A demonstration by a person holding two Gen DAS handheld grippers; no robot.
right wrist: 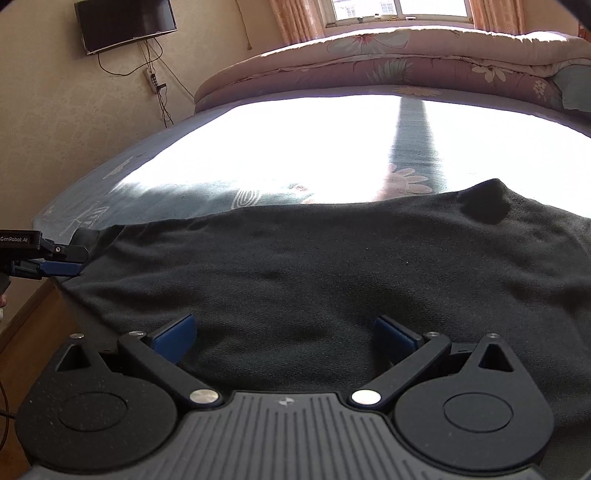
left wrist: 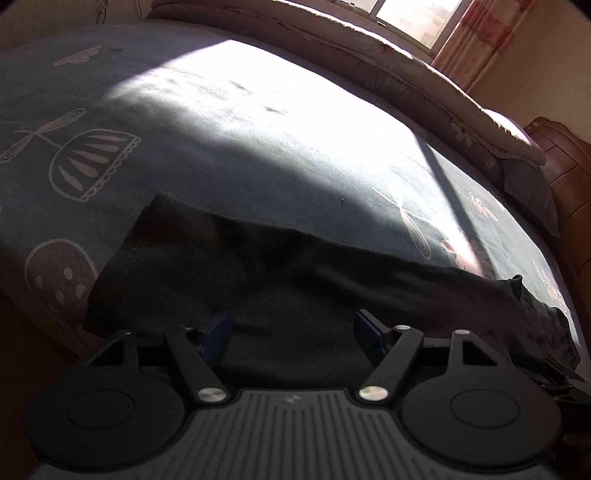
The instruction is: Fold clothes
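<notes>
A bed (right wrist: pixel 155 173) in blue patterned sheet carries a dark garment (right wrist: pixel 332 266) — and a folded quilt (right wrist: pixel 388 62).

Home bedroom, bed (right wrist: pixel 155 162) with folded floral quilt (right wrist: pixel 369 59), wall-mounted television (right wrist: pixel 125 24), curtained window (right wrist: pixel 399 7)

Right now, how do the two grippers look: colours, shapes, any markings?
Both are alike. The left gripper and the right gripper each have two blue pads on black linkage arms with silver pivot pins, round black discs at each side, and a grey ribbed plate with a small logo. Seen from the right wrist, the left gripper's black body bears white lettering, "GenRobot.AI".
</notes>
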